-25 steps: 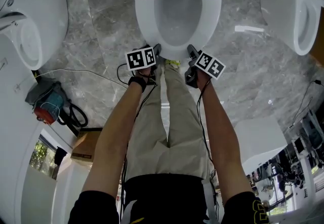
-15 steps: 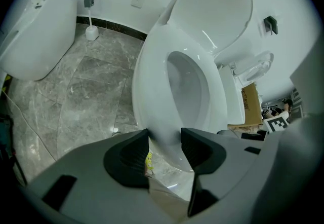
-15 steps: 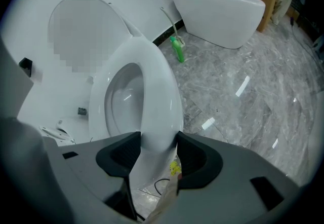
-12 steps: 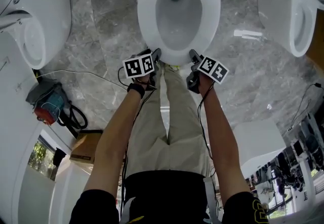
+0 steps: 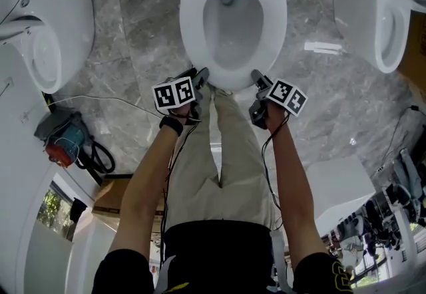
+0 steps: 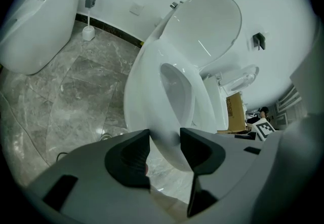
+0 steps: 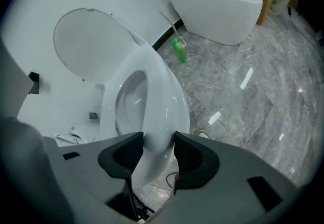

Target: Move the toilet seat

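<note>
Head view shows a person at the front edge of the toilet bowl [image 5: 231, 36]. The left gripper [image 5: 202, 75] and right gripper [image 5: 257, 77] are each clamped on the front rim of the toilet seat [image 5: 192, 20], jaws partway apart and just closing onto it. The lid [image 6: 207, 30] stands upright. I judge this the lifting step. Next, both grips must swing the seat up evenly about its hinge.

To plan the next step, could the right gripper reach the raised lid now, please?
Probably not yet: right gripper, jaws just closing, clamps the seat at its front rim; the lid stands beyond the bowl.
</note>
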Motion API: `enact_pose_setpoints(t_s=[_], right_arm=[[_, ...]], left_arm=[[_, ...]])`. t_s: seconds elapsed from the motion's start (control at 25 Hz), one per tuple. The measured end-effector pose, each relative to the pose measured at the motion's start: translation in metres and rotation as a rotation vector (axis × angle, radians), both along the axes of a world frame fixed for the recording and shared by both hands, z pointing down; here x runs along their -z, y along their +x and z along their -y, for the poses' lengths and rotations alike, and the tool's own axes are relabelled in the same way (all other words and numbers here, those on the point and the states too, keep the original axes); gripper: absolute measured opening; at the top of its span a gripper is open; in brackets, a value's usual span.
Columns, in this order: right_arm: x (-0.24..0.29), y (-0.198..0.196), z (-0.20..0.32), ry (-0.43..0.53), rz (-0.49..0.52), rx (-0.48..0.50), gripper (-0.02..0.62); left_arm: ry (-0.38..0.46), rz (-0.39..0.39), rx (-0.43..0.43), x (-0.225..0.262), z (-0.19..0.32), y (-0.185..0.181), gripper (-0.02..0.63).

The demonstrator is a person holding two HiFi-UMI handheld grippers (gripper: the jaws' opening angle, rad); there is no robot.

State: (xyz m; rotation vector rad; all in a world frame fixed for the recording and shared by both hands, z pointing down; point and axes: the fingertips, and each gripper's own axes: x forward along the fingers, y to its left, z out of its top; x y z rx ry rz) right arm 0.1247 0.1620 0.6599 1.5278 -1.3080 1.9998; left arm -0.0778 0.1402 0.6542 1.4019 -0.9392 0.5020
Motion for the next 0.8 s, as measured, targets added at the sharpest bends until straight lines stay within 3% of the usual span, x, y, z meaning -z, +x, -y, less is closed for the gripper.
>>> enact_pose_setpoints(t_s=[0.28,0.52,0.8], right_arm=[[0.022,0.001,0.005,0.026,0.054,0.005,0.204],[0.041,0.0,0.011,0.059,0.081,0.028,0.199],[0.06,0.0,0.017,0.116,0.077,-0.002,0.199]], left_arm=[[-0.021,-0.093,0.004,0.02,0.005,-0.001,0.189],[-0.01,-0.119,-0.008,0.038,0.012,-0.002,0.19],[0.026,-0.141,0.05,0.056,0.018,-0.003,0.192]])
